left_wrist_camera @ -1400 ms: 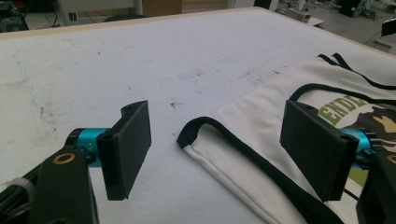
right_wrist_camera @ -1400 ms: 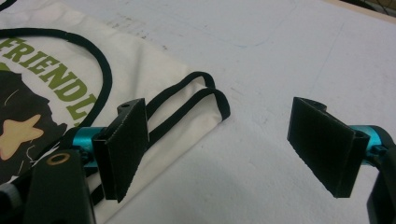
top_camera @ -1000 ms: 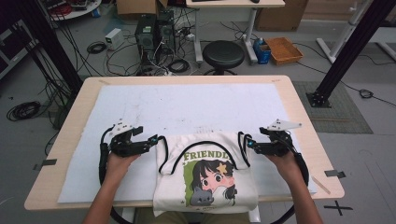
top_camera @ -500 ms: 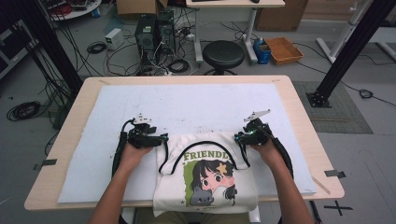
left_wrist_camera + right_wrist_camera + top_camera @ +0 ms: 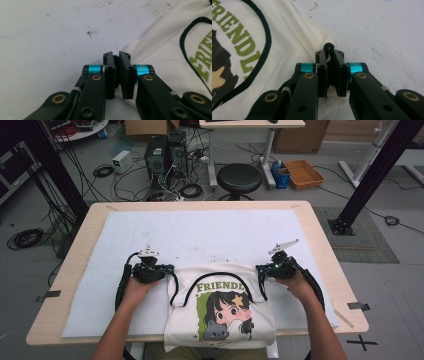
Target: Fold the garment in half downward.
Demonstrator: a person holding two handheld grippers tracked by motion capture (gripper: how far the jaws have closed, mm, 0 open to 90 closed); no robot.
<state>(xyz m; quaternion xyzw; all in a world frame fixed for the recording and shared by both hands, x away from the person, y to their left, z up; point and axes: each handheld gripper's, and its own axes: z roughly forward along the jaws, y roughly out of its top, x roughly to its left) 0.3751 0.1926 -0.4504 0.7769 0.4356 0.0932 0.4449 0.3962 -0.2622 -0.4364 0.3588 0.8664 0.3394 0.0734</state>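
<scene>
A cream tote bag (image 5: 186, 291) with black handles and a printed cartoon girl under the green word FRIENDS lies flat at the table's near edge, its bottom hanging over. My left gripper (image 5: 170, 268) sits at the bag's top left corner, jaws shut; in the left gripper view the bag's corner (image 5: 150, 47) runs in at the left gripper (image 5: 117, 56) tips. My right gripper (image 5: 260, 268) is at the top right corner. In the right gripper view the right gripper (image 5: 329, 53) is shut on the corner of the bag (image 5: 287, 42), a loop of black strap (image 5: 328, 46) poking up between the jaws.
A white sheet (image 5: 200, 235) covers most of the wooden table (image 5: 320, 245) and stretches away beyond the bag. Past the table's far edge are a black stool (image 5: 240, 177), computer towers and cables on the floor.
Both hands have moved inward from beside the bag to its top corners, and both grippers now sit shut at those corners. The bag has stayed in place.
</scene>
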